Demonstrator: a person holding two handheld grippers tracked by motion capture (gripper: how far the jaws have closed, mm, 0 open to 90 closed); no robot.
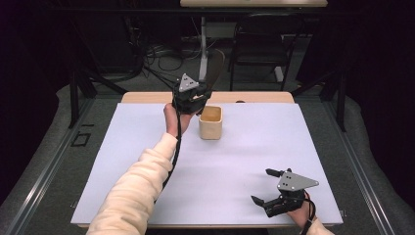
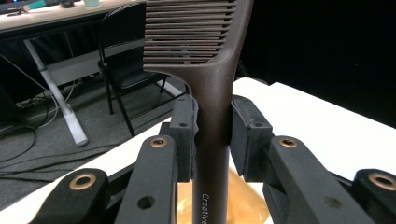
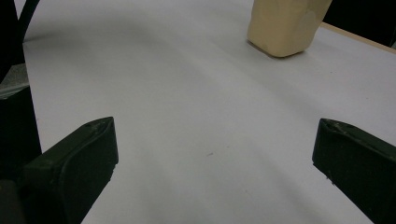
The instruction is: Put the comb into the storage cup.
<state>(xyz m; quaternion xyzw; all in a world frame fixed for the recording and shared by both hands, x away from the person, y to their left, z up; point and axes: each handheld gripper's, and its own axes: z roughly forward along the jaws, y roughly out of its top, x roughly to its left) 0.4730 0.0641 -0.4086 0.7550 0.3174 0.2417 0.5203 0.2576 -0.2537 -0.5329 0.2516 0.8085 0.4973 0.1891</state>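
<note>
Left tool pinches the comb over the cup. Right tool sits spread. Next, I'd guess: lower it in, handle first

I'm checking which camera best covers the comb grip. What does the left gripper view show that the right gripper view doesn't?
The left gripper view alone gives the brown comb, its handle clamped between the left hand-held gripper pads, teeth upward, with a chair beyond. The right gripper view alone gives the right hand-held gripper, jaws wide apart over bare white table. Both share the tan cup and the white table.
</note>
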